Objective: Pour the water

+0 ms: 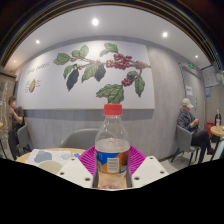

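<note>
**Bottle pinched between your gripper's fingers, café wall ahead**

Your gripper (112, 168) has a clear plastic water bottle with a red screw cap and a pale label (112, 148) standing upright between its two fingers. The magenta pads (88, 159) sit close against the bottle's lower body on both sides, and no gap shows at either flank, so you appear to be pinching the bottle. The white finger bodies (68, 173) flare outward below the pads. The bottle's base is hidden behind the fingers, so you cannot tell whether it rests on anything.

Just beyond the left finger lies a round light wooden tabletop with pale patches on it (45, 155); only its near edge shows, and the bottle is past that edge, on the side nearer you. Whether the bottle holds water above the label is hard to tell; the upper part looks clear.

Behind the bottle you face a white wall panel painted with green leaves and red coffee berries (100, 68), with a grey upholstered seat (78, 138) below it. A person in a cap (190, 125) sits at the right side of the room by a small table, and another person (14, 115) sits at the far left. Round ceiling lights (95, 21) glow overhead.
</note>
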Available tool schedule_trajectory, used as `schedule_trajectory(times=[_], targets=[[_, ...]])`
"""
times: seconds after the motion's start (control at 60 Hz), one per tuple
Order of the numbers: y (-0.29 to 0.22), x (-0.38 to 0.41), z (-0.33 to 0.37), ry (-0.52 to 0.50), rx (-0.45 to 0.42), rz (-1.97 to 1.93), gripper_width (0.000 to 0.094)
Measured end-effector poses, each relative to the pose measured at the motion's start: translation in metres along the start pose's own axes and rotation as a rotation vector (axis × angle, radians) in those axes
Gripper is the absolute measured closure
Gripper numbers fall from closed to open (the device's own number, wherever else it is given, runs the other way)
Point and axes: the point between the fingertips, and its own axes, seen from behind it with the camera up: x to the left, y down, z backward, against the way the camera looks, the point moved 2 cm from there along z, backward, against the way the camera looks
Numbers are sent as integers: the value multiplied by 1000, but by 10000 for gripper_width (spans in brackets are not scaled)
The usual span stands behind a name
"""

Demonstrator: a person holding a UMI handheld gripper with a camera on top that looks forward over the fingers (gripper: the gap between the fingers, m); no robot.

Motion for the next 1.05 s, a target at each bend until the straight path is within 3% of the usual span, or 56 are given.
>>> schedule_trajectory(times=[0.067,0.183,0.267,0.283,0.517,0.683,0.783,0.917,1.05], targets=[[0,3,0,-4,3,7,529],[4,4,-3,-7,25,11,380],[14,-1,0,12,106,14,82],[13,-1,2,14,110,13,69],[2,26,59,-51,141,-51,85],[8,47,152,-119,190,-64,84],[9,50,197,-102,199,-63,82],[35,56,252,-115,321,-108,88],[35,65,291,-157,337,-189,91]])
